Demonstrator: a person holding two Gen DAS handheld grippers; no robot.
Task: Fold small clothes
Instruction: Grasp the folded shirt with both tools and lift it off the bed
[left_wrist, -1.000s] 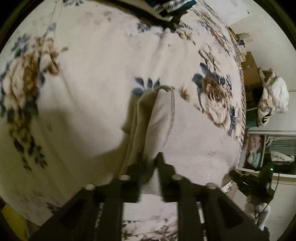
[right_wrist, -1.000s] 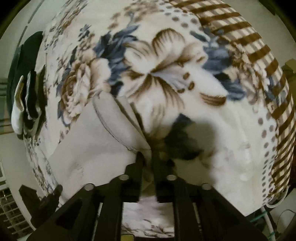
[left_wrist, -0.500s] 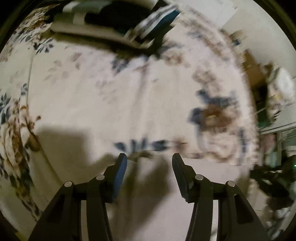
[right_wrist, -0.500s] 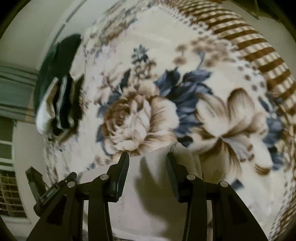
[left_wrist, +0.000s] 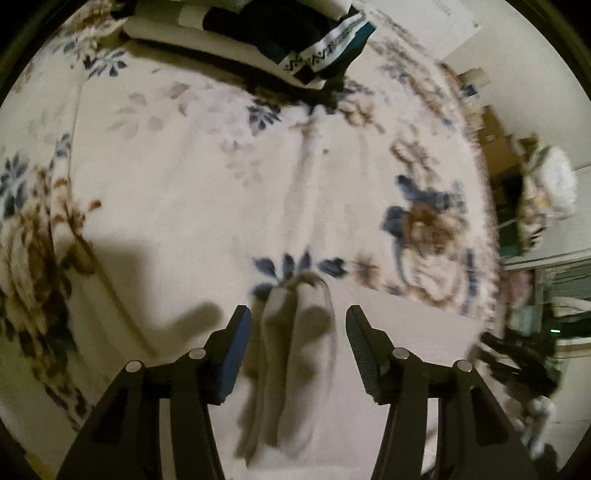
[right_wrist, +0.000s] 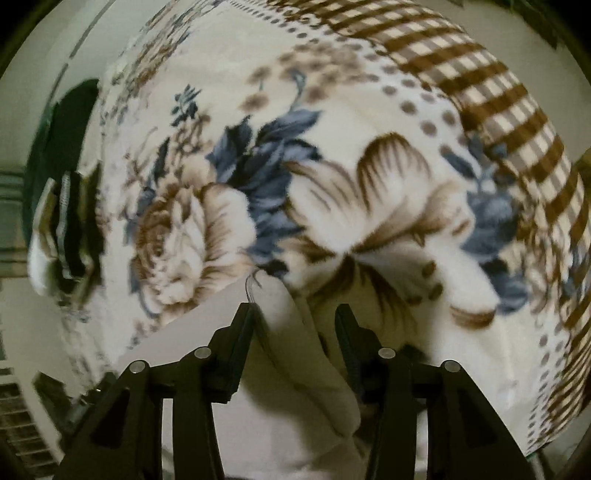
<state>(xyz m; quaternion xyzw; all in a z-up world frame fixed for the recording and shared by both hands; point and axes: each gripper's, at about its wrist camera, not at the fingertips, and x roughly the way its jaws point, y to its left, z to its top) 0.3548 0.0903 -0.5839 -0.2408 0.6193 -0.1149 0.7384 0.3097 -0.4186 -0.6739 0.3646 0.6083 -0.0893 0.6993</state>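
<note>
A bed (left_wrist: 207, 192) covered by a floral blanket (right_wrist: 388, 206) is used as the folding surface; it is wide and soft, so a garment can be spread flat on it. A stack of folded clothes (left_wrist: 295, 40) is kept at the far end of the bed, probably so finished pieces are out of the working area; the same stack (right_wrist: 66, 229) is seen at the left edge in the right wrist view. Clutter is visible beyond the bed edge on the right of the left wrist view, too blurred to name.

The small beige garment (left_wrist: 399, 350) is laid on the blanket just below both claws, its flat body spread between them. A bunched, doubled-over edge of the garment (right_wrist: 303, 350) is seen standing up in a ridge, likely because it was just pinched together.

The left claw (left_wrist: 298, 354) is released: the jaws are opening, with the ridge of cloth between them but not pressed by either pad. The right claw (right_wrist: 295, 347) is likewise let go and opening; the fold of cloth lies between the jaws, grazing the left finger at most, not clamped. Both are pointed steeply down at the garment's two corners, so a fold is judged to have just been set down.
</note>
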